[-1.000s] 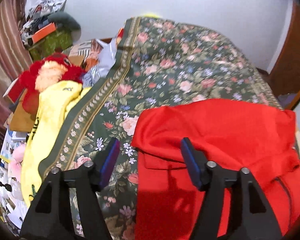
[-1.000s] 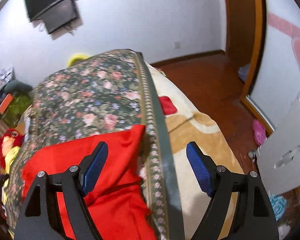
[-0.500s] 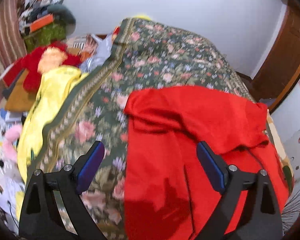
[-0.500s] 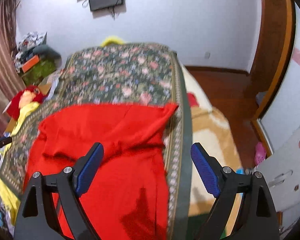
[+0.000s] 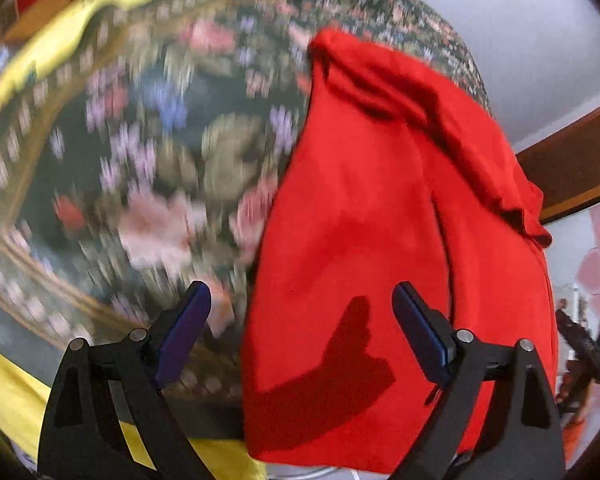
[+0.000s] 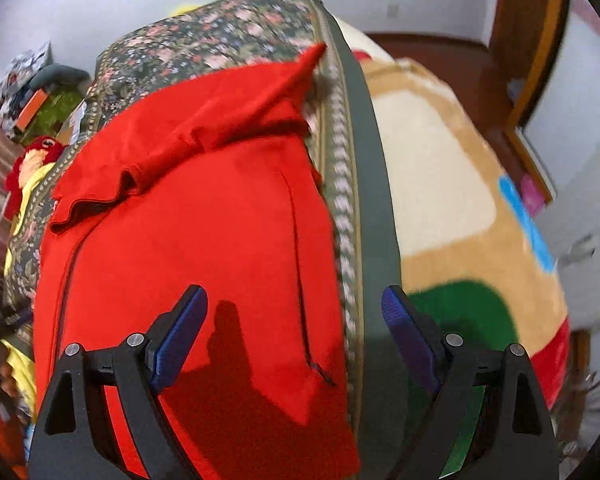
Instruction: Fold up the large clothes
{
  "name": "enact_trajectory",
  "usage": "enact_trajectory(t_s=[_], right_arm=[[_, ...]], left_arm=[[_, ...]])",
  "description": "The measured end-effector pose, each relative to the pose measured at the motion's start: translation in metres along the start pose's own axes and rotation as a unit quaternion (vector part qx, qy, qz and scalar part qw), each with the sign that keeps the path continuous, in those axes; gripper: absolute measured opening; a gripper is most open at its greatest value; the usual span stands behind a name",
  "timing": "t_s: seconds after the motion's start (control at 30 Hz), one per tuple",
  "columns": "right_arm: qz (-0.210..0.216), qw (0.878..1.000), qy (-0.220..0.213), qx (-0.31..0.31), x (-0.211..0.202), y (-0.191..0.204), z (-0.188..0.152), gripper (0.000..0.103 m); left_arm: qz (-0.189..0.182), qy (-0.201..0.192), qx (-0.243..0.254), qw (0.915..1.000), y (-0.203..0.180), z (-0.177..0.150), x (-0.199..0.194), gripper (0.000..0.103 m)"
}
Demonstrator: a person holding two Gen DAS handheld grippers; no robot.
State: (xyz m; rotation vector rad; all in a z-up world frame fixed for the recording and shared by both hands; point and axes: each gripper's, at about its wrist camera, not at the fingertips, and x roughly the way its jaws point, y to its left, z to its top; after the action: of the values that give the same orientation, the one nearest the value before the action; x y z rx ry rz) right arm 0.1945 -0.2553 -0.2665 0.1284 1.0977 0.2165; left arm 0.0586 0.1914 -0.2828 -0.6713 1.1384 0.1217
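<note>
Overhead, gaping tongs [image 5: 300, 316] above garment [image 5: 380, 220]

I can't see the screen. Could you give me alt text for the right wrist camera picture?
A red garment, its far end folded back over itself, lies on a bed's floral bedspread. The open right gripper hangs above its near end, holding nothing. Right of the bedspread's grey border is a tan, white and green blanket.

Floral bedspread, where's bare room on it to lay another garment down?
Free: the floral bedspread left of the red garment, up to the yellow cloth at its border, and the stretch beyond it toward the wall. Crowded: the bedspread's right edge, where the garment reaches the border.
</note>
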Motion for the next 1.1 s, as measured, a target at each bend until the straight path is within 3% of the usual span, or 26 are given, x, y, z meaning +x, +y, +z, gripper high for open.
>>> enact_trajectory(t_s=[0.17, 0.33, 0.43, 0.47, 0.6, 0.67, 0.7, 0.8, 1.1], right_arm=[[0.044, 0.997, 0.040, 0.042, 0.016, -0.015, -0.006, 0.087], [0.075, 0.995, 0.035, 0.054, 0.021, -0.015, -0.005, 0.088], [0.089, 0.994, 0.032, 0.054, 0.024, -0.010, -0.005, 0.084], [0.094, 0.994, 0.032, 0.052, 0.026, -0.008, -0.004, 0.076], [0.120, 0.990, 0.042, 0.057, 0.029, -0.004, -0.001, 0.044], [0.143, 0.987, 0.048, 0.053, 0.029, 0.001, 0.002, 0.025], [0.151, 0.986, 0.050, 0.053, 0.029, 0.002, 0.003, 0.018], [0.155, 0.986, 0.049, 0.045, 0.027, 0.008, 0.006, 0.015], [0.179, 0.983, -0.012, 0.035, -0.007, 0.020, 0.024, 0.014]], left_arm=[[-0.023, 0.014, -0.034, 0.9990, 0.014, -0.013, 0.010, 0.093], [-0.051, 0.032, -0.047, 0.9971, 0.015, -0.014, 0.021, 0.093], [-0.068, 0.037, -0.036, 0.9963, 0.007, -0.015, 0.025, 0.092], [-0.074, 0.036, -0.032, 0.9960, 0.007, -0.014, 0.025, 0.092], [-0.106, 0.043, -0.020, 0.9932, -0.005, -0.016, 0.026, 0.066], [-0.120, 0.050, -0.016, 0.9915, -0.008, -0.015, 0.025, 0.044], [-0.130, 0.052, -0.020, 0.9900, -0.009, -0.015, 0.025, 0.028], [-0.135, 0.046, -0.019, 0.9896, -0.013, -0.007, 0.019, 0.009], [-0.161, -0.049, 0.040, 0.9850, -0.060, 0.038, -0.039, 0.005]])
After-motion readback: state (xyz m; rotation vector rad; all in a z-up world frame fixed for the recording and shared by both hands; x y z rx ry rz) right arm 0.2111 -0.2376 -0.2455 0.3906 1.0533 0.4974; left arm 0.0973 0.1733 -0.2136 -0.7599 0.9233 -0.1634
